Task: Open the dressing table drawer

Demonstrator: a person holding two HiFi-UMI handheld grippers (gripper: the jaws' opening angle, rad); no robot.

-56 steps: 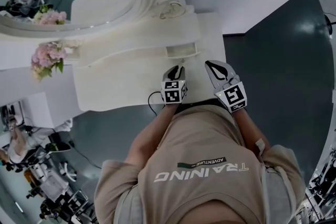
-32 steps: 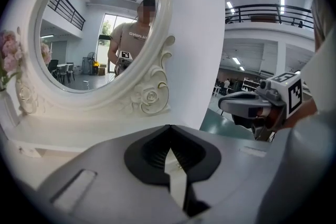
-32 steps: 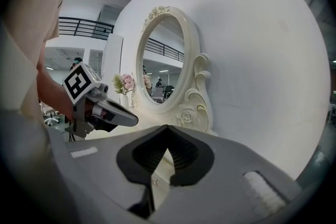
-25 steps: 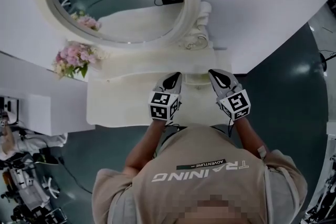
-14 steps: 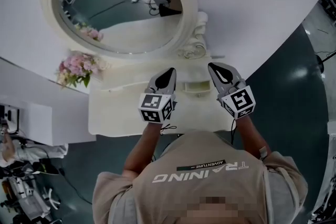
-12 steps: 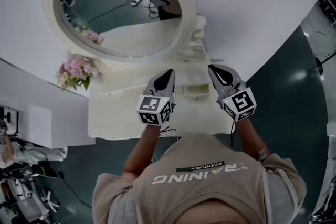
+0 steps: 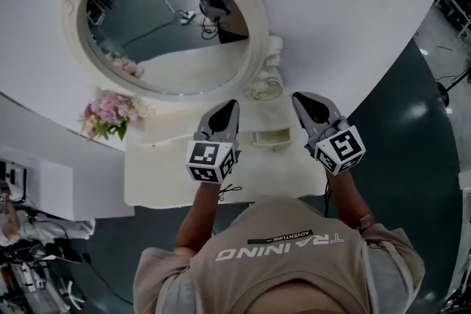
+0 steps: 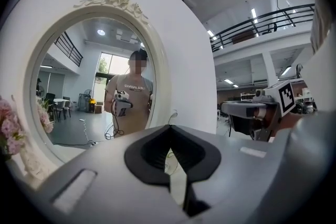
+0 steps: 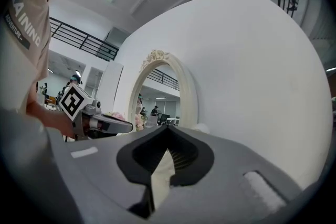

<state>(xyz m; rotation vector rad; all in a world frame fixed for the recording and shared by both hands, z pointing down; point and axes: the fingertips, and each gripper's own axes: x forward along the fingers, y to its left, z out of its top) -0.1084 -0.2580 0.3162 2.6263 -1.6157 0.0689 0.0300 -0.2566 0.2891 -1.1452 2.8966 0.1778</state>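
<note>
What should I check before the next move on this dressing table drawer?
1. Left gripper jaws together, nothing between them: ok.
2. Right gripper jaws together, nothing between them: ok.
3. Small drawer on the tabletop pulled out: ok, it appears open.
4. Drawer contents: cannot tell.
5. Grippers off the drawer: ok, both gripper views face the oval mirror and the wall.
6. Flowers out of the way: ok, far to the left.
</note>
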